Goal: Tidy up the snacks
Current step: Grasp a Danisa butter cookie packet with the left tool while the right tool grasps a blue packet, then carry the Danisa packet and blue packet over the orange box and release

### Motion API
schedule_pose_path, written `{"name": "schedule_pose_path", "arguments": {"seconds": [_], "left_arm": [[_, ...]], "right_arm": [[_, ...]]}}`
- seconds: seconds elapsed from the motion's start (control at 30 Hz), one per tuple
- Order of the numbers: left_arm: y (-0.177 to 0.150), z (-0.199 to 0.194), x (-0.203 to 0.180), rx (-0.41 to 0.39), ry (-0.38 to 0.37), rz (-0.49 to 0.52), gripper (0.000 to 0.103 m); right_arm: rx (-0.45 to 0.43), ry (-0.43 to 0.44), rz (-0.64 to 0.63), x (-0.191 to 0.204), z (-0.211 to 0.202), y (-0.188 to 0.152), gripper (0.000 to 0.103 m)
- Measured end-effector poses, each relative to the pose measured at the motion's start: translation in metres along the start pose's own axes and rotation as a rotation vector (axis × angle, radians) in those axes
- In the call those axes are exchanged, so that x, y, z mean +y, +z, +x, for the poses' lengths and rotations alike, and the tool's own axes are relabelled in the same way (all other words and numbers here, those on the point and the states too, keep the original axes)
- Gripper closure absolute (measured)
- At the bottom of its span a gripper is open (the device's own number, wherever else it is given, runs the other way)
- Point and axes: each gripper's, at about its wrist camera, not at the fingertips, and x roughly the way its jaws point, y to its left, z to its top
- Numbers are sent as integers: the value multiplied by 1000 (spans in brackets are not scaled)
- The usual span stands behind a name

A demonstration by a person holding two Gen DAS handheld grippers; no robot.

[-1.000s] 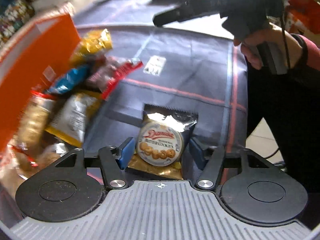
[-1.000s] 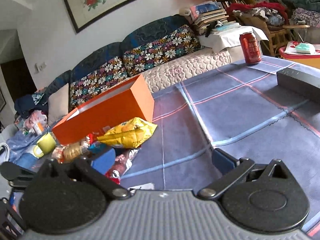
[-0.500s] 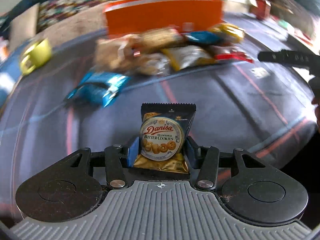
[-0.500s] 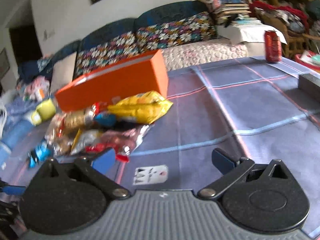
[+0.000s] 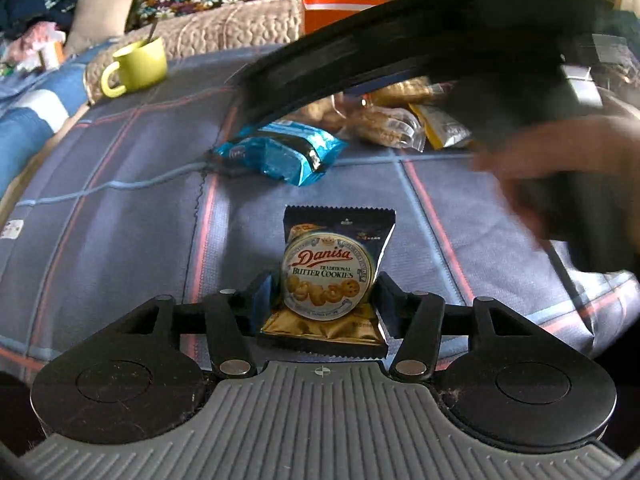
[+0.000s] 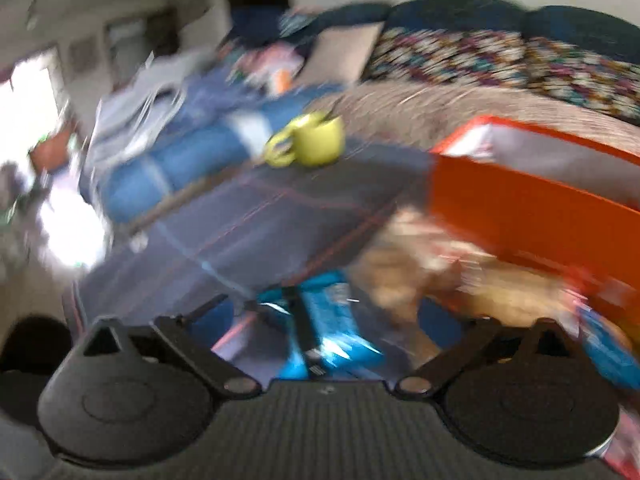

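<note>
Far left, left wrist view: yellow mug [image 5: 138, 65] with a spoon handle in it, standing at the far edge of the surface [image 5: 120, 216], which wears a blue plaid cloth. Sofa behind it.

Centre: left claw [image 5: 326, 294] closed on a cookie packet [image 5: 334, 276], pinched at both side edges, label facing the camera. Packet looks held just above the cloth; contact below cannot be made out.

Beyond it: blue snack bag [image 5: 280, 154] lying flat and alone, well apart from the held packet. Past that, a loose heap of snacks [image 5: 394, 124]: clear biscuit wraps, a yellow-and-white sachet. Orange box [image 5: 340, 10] behind the heap, mostly hidden here.

Right: right claw [image 6: 326, 322] reaches across the upper frame as a dark blurred bar, with the hand [image 5: 560, 160] gripping it. In its own view, badly smeared by motion, the fingers stand wide apart with nothing between them, and the blue snack bag [image 6: 332, 320] lies just ahead. The mug [image 6: 316, 144] sits upper centre, the orange box [image 6: 532, 200] at right, open-topped, its inside showing pale and seemingly bare.

Progress, as a judgement: early. One packet in hand, not yet placed; the heap and the blue bag are unsorted on the cloth; nothing visibly in the box. Likely the right claw is going for the blue bag. Nearly all of the sorting remains.
</note>
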Motion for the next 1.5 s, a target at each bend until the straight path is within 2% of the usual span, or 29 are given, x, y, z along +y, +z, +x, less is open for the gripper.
{"name": "schedule_pose_path", "arguments": {"seconds": [0.17,0.3,0.4,0.47,0.57,0.67,0.73,0.8,0.83,0.9,0.93,0.97,1.03,1.1,1.2,1.33,1.37,1.4,1.43,1.5], "left_arm": [[2,2,1,-4,-21,-6,82],[1,3,-1,-12,-20,2,81],[1,5,-5,-15,-13,10,78],[2,6,-8,-16,-15,9,77],[9,13,-16,-18,-23,17,77],[22,25,-28,-34,-42,31,76],[32,36,-39,-44,-46,41,76],[40,43,-46,-38,-47,52,76],[42,44,-47,-29,-45,50,77],[42,41,-44,-15,-48,45,77],[40,37,-40,-11,-45,38,70],[38,33,-38,-13,-37,36,56],[32,24,-35,-35,-19,43,44],[28,20,-37,-52,-25,73,44],[27,26,-44,-33,-32,98,52],[26,31,-42,-17,-61,62,57],[27,32,-41,-19,-61,66,64],[28,31,-39,-23,-67,65,72],[29,30,-35,-26,-78,63,88],[36,28,-23,-13,-163,23,94]], "right_arm": [[141,-13,-88,11,52,-3,51],[109,-19,-17,-5,22,-20,54],[79,-85,55,-26,-24,-45,56],[59,-147,138,-47,-67,-71,56],[39,-286,195,-68,-118,-114,56],[1,-413,266,-88,-154,-141,55],[-44,-458,335,-105,-168,-152,55],[-75,-462,389,-117,-172,-155,52],[-84,-462,395,-118,-172,-156,46],[-83,-467,382,-117,-172,-157,23],[-69,-480,373,-116,-170,-158,3],[-60,-495,360,-113,-166,-158,3],[-60,-493,355,-113,-165,-158,3],[-74,-487,379,-115,-168,-159,2],[-80,-481,404,-115,-166,-155,2],[-72,-479,380,-111,-162,-154,2],[-75,-479,377,-111,-162,-155,6],[-74,-493,369,-110,-163,-155,17],[-72,-530,343,-107,-164,-154,59],[-65,-558,326,-104,-168,-153,58]]}}
